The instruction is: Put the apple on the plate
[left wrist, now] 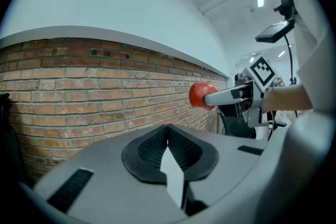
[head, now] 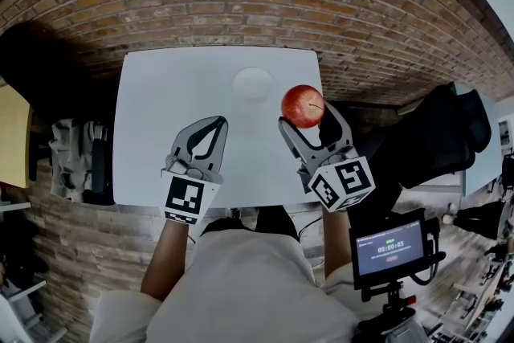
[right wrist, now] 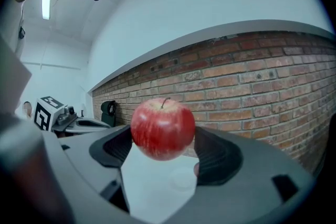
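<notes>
Head view: you held the right gripper over the right side of the white table, and its fingers pinched the red apple from both sides. The apple hung clear of the table, stem up, not on the plate. The white plate lay flat on the table towards the far edge, just left of the apple and beyond it, and it carried nothing.

Right gripper view: the apple sat between the two dark ribbed pads, touching both. The plate showed faintly on the table below and past it.

You held the left gripper over the table's middle, well apart from the plate and level with the right one. Left gripper view: its fingers were pressed together at the tips, with nothing between them. The apple showed off to the right, against the brick wall.
</notes>
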`<state>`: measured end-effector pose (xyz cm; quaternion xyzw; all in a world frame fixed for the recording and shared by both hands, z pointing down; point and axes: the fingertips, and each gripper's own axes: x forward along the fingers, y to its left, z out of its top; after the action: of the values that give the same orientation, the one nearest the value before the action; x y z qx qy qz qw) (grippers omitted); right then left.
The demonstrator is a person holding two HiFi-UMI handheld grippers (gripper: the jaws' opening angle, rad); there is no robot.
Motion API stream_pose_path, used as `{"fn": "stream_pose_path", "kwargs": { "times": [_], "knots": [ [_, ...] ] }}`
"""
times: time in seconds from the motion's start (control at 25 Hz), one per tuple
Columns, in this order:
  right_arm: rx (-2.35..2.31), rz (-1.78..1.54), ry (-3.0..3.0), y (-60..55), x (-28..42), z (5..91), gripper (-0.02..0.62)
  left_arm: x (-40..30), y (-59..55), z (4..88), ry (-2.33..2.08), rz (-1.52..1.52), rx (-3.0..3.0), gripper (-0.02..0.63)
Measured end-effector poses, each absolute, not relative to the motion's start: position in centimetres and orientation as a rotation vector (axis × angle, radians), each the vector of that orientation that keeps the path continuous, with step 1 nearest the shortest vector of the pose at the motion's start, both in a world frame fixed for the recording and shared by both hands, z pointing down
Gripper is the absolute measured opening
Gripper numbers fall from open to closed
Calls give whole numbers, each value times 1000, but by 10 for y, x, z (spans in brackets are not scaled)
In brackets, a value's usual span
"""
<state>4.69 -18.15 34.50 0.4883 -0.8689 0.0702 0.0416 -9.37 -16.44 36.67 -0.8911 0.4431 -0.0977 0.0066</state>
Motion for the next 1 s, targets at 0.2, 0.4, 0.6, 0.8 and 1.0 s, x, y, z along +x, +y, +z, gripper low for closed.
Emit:
{"fn": "stream_pose_path", "kwargs": {
  "times": [0.2, 0.4, 0.6, 0.8, 1.0],
  "knots": [
    [1439, 219, -2665, -200, 46, 355, 368, -93, -176, 376, 1439, -331, -2793, 6],
    [1365, 233, -2680, -225, 45, 372, 368, -92, -189, 382, 1505, -355, -2778, 6],
    [1279, 254, -2700, -246, 40, 387, 368, -91, -199, 389, 1580, -387, -2761, 6],
    [1207, 272, -2713, -265, 33, 401, 368, -93, -205, 396, 1651, -409, -2740, 6],
    [1138, 297, -2724, -281, 27, 417, 368, -92, -210, 404, 1715, -434, -2724, 8]
  ]
}}
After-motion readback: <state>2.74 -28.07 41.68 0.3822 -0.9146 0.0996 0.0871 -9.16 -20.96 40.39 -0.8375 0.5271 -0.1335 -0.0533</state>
